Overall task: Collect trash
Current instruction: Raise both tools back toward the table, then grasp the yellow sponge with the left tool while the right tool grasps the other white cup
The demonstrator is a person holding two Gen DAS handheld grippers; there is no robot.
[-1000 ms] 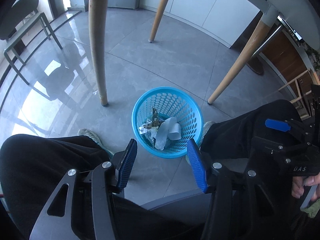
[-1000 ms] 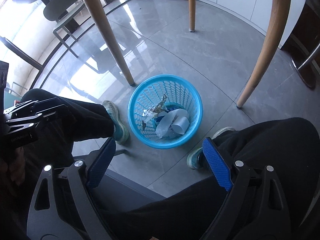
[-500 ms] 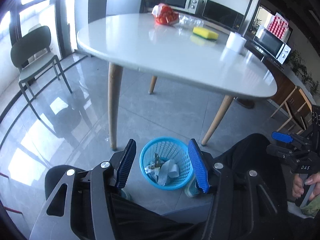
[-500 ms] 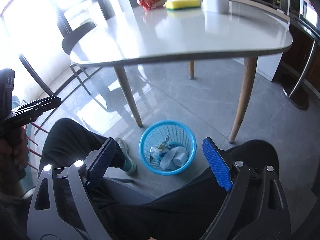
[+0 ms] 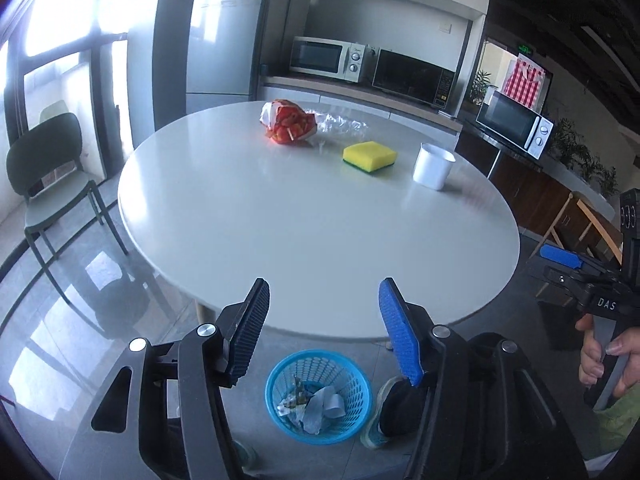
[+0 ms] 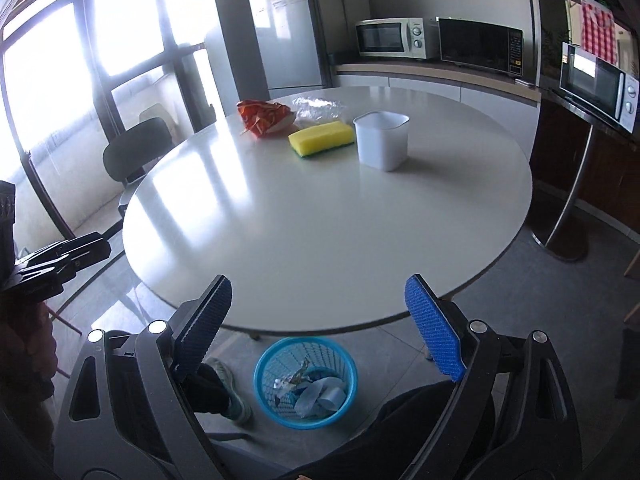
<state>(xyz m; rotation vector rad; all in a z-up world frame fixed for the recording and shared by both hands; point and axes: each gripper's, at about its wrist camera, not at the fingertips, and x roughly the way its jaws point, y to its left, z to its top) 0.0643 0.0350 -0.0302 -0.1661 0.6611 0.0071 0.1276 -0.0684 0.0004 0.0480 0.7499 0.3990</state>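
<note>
Two grippers hover near the table (image 5: 280,220) edge, both spread wide and empty: left gripper (image 5: 322,328), right gripper (image 6: 316,320). The remaining trash, a red snack bag (image 5: 289,122) and a clear plastic wrapper (image 5: 340,123), lies on the table's far side. The blue basket (image 5: 318,396) sits on the floor under the table's near edge, probably so trash drops straight in.

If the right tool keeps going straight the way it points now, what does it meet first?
Probably the white table: the open, empty right tool aims at its bare near part, short of the sponge. Depth is uncertain.
</note>
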